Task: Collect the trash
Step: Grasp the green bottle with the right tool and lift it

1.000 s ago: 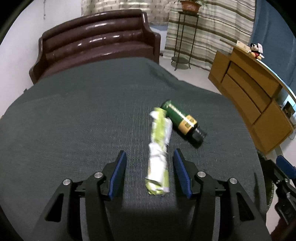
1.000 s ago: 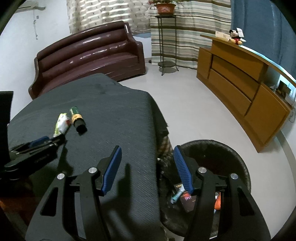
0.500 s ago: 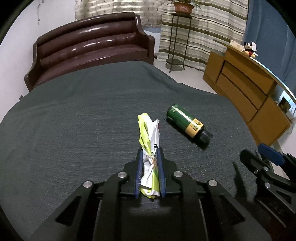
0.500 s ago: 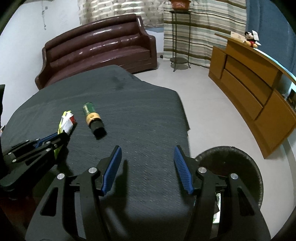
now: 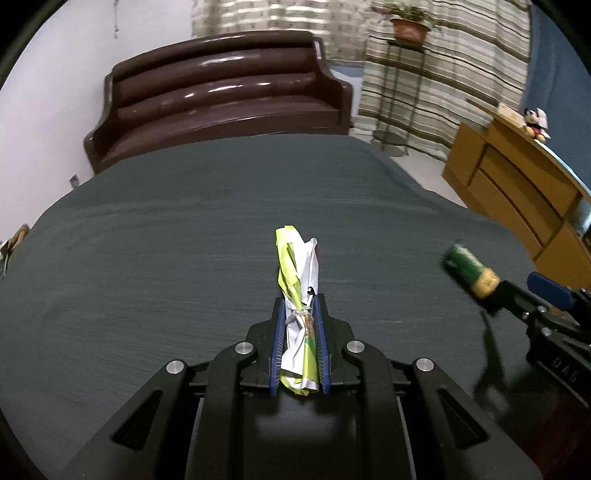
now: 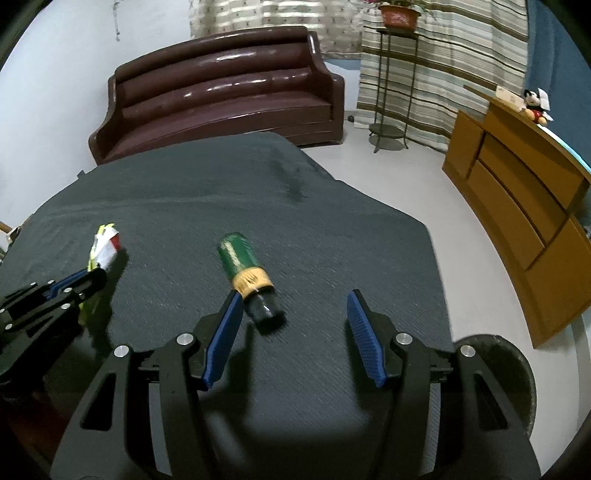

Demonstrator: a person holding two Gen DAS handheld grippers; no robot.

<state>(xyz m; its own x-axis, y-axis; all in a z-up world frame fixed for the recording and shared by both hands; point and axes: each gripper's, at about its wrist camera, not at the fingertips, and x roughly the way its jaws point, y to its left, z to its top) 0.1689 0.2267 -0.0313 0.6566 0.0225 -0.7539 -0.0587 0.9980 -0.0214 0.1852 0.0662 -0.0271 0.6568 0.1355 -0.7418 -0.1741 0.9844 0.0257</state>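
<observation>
Centrally, the left gripper (image 5: 299, 317) clamped a crumpled yellow-white wrapper (image 5: 298, 291), print illegible. The right gripper (image 6: 293, 334) stood spread around a green bottle (image 6: 246, 274) lying on the dark tablecloth (image 6: 332, 240); its yellow label was unreadable, and the bin (image 6: 517, 376) was cut off.

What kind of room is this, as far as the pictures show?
Probably a home living room: a brown sofa stands against the wall, with striped curtains, a potted plant on a stand, and a wooden cabinet bearing a plush toy.

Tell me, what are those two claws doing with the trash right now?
Left gripper shut on crumpled wrapper. Right gripper open, green bottle lying by its left finger, not gripped. Nothing blocking on the dark tablecloth.
</observation>
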